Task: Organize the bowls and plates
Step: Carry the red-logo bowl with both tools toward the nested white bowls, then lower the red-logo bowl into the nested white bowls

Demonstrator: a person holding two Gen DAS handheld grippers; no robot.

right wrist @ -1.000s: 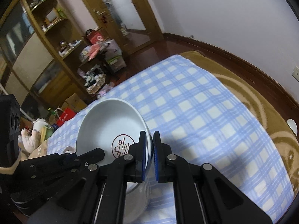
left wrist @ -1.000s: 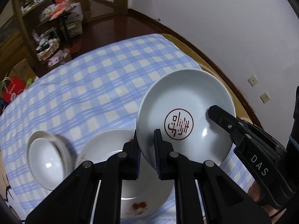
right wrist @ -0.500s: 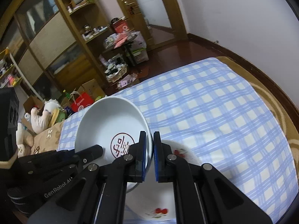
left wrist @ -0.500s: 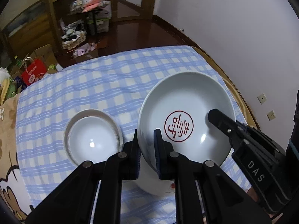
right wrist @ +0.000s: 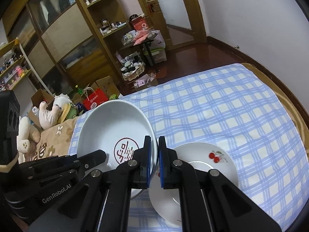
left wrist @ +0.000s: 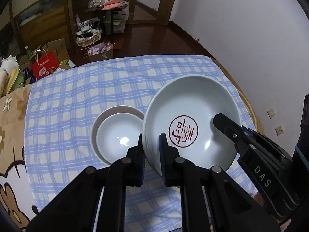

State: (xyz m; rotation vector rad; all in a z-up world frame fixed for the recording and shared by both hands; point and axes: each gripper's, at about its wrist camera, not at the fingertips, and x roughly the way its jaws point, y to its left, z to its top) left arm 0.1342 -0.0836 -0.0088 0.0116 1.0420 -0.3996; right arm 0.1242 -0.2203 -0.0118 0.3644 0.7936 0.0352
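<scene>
A large white bowl (left wrist: 193, 100) with a red seal mark hangs tilted above the blue checked cloth (left wrist: 77, 96). My left gripper (left wrist: 151, 145) is shut on its left rim. My right gripper (right wrist: 154, 148) is shut on its right rim, and its finger (left wrist: 220, 119) shows inside the bowl in the left wrist view. In the right wrist view the same bowl (right wrist: 110, 123) fills the lower left. A stack of smaller white bowls (left wrist: 117, 135) sits on the cloth just left of the held bowl. A white cherry plate (right wrist: 202, 164) lies on the cloth to the right.
A brown flowered blanket (left wrist: 11, 119) borders the cloth on the left. The white wall (left wrist: 251, 38) runs close along the right side. Beyond the far edge are a red bag (left wrist: 45, 65), boxes and wooden shelves (right wrist: 96, 29). Plush toys (right wrist: 48, 114) sit at the left.
Both grippers carried the big bowl leftward across the cloth, off the cherry plate and up beside the stacked small bowls. The wrists rolled a little. Both grips are unchanged.
</scene>
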